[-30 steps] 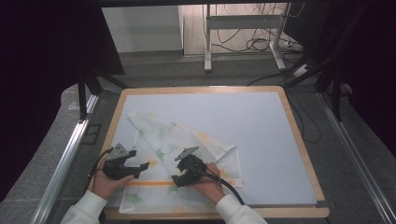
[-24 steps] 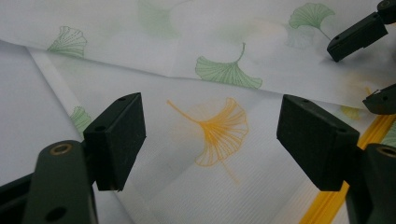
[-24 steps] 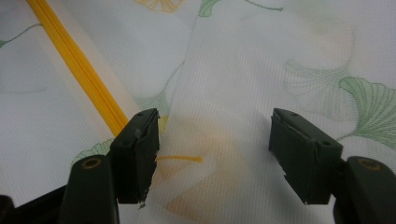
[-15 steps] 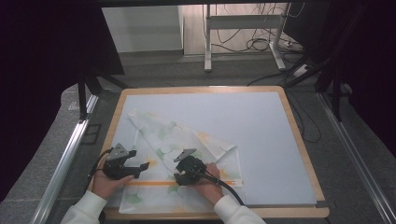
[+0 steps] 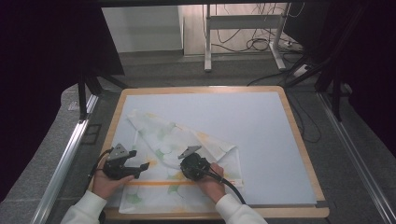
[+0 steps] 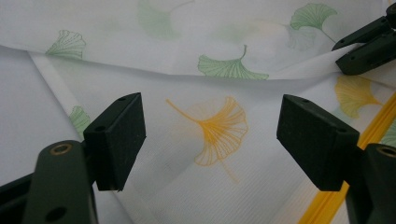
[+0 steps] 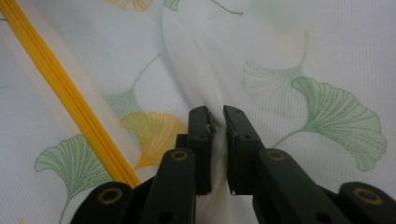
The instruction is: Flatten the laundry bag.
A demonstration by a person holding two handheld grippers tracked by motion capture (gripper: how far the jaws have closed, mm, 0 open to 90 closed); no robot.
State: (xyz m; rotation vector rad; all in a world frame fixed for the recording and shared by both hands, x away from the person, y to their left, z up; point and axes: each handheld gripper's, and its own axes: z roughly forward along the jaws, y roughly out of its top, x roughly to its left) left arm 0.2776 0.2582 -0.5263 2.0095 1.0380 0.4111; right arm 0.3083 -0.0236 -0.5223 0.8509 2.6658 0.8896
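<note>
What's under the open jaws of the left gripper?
The white ginkgo-print cloth lies under the left gripper, an orange leaf between the open jaws. The cloth covers whatever lies below it.

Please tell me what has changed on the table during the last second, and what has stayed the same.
Little changed visibly. The right gripper stays shut on a fold of the ginkgo-print cloth, its hand shifting only slightly. The left gripper stays open over the cloth's near left part, holding nothing. The cloth keeps its folded shape on the table.
</note>
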